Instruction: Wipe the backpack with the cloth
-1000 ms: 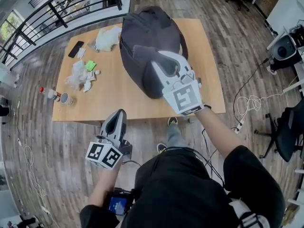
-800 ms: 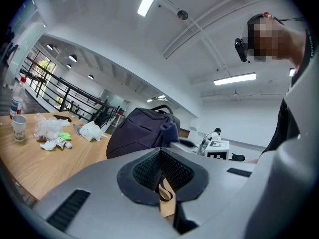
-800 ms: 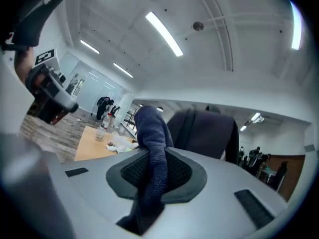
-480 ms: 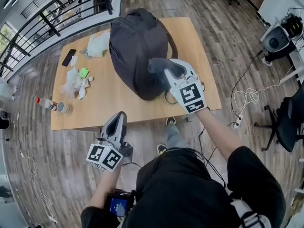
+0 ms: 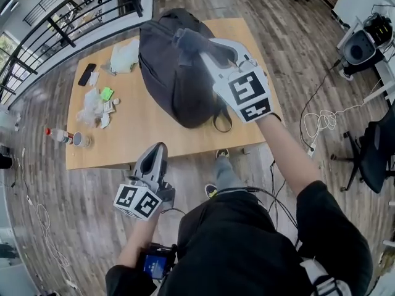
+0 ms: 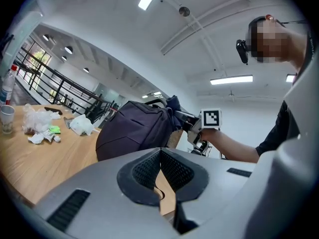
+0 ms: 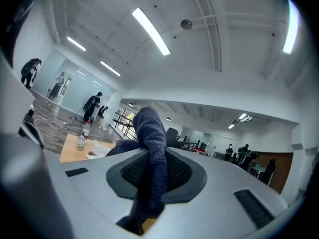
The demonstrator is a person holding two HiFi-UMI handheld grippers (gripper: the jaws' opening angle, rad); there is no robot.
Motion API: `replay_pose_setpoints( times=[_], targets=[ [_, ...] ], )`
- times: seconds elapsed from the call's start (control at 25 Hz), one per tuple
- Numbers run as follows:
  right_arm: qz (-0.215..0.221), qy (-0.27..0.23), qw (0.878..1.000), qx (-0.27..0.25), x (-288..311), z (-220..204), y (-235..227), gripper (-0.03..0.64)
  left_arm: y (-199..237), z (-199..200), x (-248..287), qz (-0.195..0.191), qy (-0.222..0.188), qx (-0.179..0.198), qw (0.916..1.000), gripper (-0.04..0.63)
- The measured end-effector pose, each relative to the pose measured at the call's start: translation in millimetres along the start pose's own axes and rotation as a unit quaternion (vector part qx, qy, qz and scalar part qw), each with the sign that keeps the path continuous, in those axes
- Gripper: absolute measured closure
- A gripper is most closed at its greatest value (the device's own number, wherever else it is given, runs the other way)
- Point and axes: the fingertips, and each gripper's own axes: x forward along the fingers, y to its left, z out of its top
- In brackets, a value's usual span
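At backpack (image 5: 176,79) top — right tool (image 5: 199,47) clamped on cloth (image 5: 186,40); left tool (image 5: 155,148) fully closed, empty, near table (image 5: 142,131) edge.

Right gripper (image 5: 205,50) and cloth (image 5: 187,40) hide part of the backpack (image 5: 165,79)

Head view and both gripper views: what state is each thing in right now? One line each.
left gripper, jaws shut, nothing between them.
right gripper, jaws shut on the cloth.
cloth, bunched, pinched in the jaws, at the backpack's top.
backpack, lying on the table.
bottle, upright, red cap on.
cup, upright beside the bottle.
phone, lying flat, screen dark.
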Motion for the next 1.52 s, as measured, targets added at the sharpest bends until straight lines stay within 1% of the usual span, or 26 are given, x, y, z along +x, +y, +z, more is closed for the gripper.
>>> replay_pose_setpoints(
  times=[0.12,0.2,0.24,0.32,0.44,0.52,0.56,0.68,0.72,0.8,0.84,0.88,0.92,0.96,1.0,1.08,1.12,1.16,1.2,1.24,1.32,1.4,1.44,1.52],
  targets=[
    [-0.003,-0.02,0.999,0.042,-19.8,-28.4,20.2,0.551,5.8,2.2,1.6,0.004,-0.001,-0.003,1.0,0.578],
    [0.006,-0.011,0.999,0.04,-25.1,-54.5,40.1,0.551,6.7,1.1,3.1,0.005,-0.001,-0.007,1.0,0.578],
    [0.021,0.012,0.999,0.032,-25.3,-74.3,54.1,0.551,5.6,0.1,4.4,0.002,0.0,-0.007,1.0,0.578],
    [0.059,0.079,0.994,0.036,-22.5,-130.6,86.5,0.551,2.9,-2.1,8.0,-0.008,0.002,0.0,1.0,0.578],
    [0.101,0.167,0.977,0.09,-23.0,-217.7,136.6,0.551,0.4,-4.3,10.0,-0.013,0.008,0.006,0.9999,0.578],
    [0.116,0.205,0.965,0.117,-30.5,-254.1,164.2,0.551,-2.0,-4.4,8.4,-0.011,0.013,0.005,0.9998,0.578],
    [0.112,0.212,0.964,0.119,-33.9,-263.1,171.1,0.551,-2.7,-4.1,7.5,-0.011,0.015,0.006,0.9998,0.578],
    [0.086,0.211,0.966,0.119,-36.6,-265.3,172.6,0.551,-1.3,-2.7,6.1,-0.007,0.014,0.007,0.9999,0.578],
    [0.087,0.212,0.966,0.119,-35.9,-263.1,174.4,0.551,-0.2,-3.0,5.9,-0.005,0.012,0.005,0.9999,0.578],
    [0.111,0.221,0.964,0.1,-38.0,-266.1,188.1,0.551,-0.1,-4.8,5.9,-0.005,0.011,0.0,0.9999,0.578],
    [0.128,0.237,0.96,0.078,-41.3,-276.1,196.7,0.551,-2.1,-5.2,6.8,-0.007,0.013,0.0,0.9999,0.578],
    [0.143,0.261,0.953,0.053,-45.7,-292.6,202.2,0.551,-5.1,-5.0,8.3,-0.01,0.014,0.001,0.9998,0.578],
    [0.149,0.289,0.945,0.036,-50.4,-312.2,201.6,0.551,-8.7,-4.0,9.5,-0.015,0.015,0.004,0.9998,0.578],
    [0.141,0.312,0.939,0.034,-54.4,-329.5,193.6,0.551,-12.0,-2.6,9.8,-0.019,0.016,0.008,0.9997,0.578],
    [0.123,0.328,0.936,0.047,-57.3,-341.4,179.2,0.551,-14.1,-1.4,8.6,-0.02,0.016,0.011,0.9996,0.578],
    [0.07,0.344,0.933,0.081,-58.1,-351.5,140.1,0.551,-13.2,-0.1,4.5,-0.017,0.016,0.016,0.9996,0.578],
    [0.048,0.347,0.932,0.09,-56.0,-353.0,120.9,0.551,-11.1,0.2,2.7,-0.014,0.016,0.017,0.9996,0.578],
    [0.037,0.352,0.931,0.091,-53.2,-353.8,107.6,0.551,-8.9,0.0,1.4,-0.011,0.017,0.016,0.9997,0.578],
    [0.042,0.358,0.929,0.086,-50.6,-354.6,103.7,0.551,-7.0,-0.4,0.1,-0.008,0.016,0.015,0.9997,0.578],
    [0.062,0.367,0.925,0.075,-49.1,-355.5,110.4,0.551,-5.7,-1.0,-1.0,-0.005,0.016,0.014,0.9998,0.578],
    [0.121,0.381,0.916,0.037,-50.5,-356.0,148.0,0.551,-4.6,-2.3,-3.5,-0.001,0.017,0.011,0.9998,0.578],
    [0.163,0.382,0.91,-0.003,-51.7,-351.4,191.7,0.551,-3.9,-2.1,-5.3,0.002,0.018,0.011,0.9998,0.578],
    [0.178,0.379,0.908,-0.012,-49.8,-345.9,209.9,0.551,-3.0,-1.0,-5.7,0.004,0.017,0.012,0.9998,0.578],
    [0.214,0.363,0.907,-0.008,-42.2,-328.0,242.0,0.551,-0.2,1.1,-6.6,0.008,0.014,0.013,0.9998,0.578]
  ],
)
